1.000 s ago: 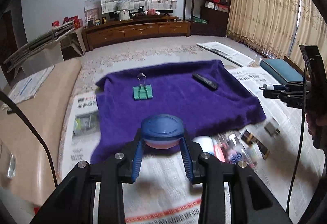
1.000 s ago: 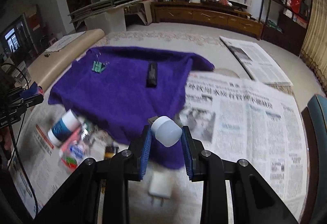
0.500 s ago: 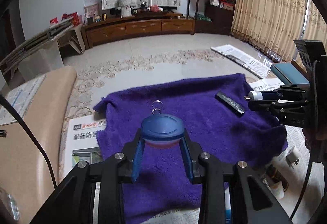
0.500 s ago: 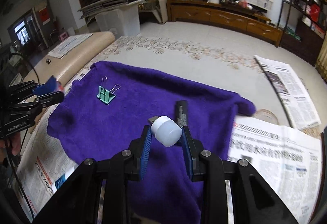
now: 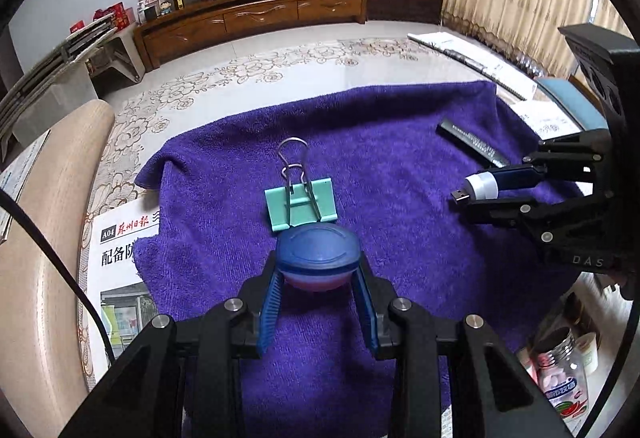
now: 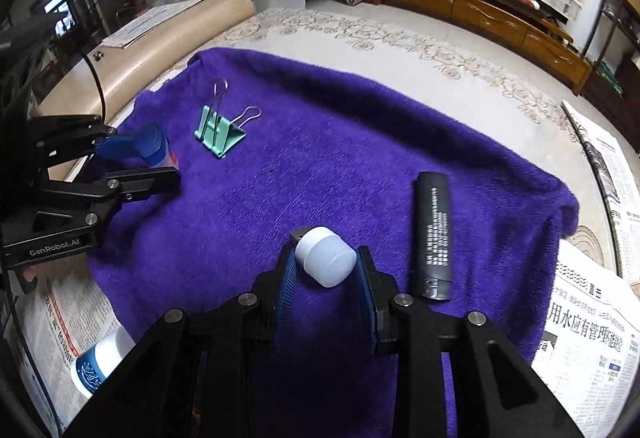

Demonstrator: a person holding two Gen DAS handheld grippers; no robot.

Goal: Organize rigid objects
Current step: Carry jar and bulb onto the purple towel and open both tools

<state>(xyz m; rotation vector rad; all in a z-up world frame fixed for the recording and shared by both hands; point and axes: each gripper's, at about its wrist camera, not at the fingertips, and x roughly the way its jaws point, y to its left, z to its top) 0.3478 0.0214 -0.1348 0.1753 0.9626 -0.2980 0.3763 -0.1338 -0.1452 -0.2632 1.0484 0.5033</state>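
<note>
Purple towel (image 5: 400, 166) is lying under both tools. The left tool (image 5: 318, 298) is clamped on a blue-capped container (image 5: 318, 250), hanging just over the green binder clip (image 5: 300, 204). The right tool (image 6: 326, 288) is clamped on a small white USB light (image 6: 326, 256), beside the black remote (image 6: 434, 234) on the towel. To place them well, I think each one should be coming down on a bare part of the towel, apart from the clip and remote, before releasing. The container is looking round and smooth, so it may be rolling.
</note>
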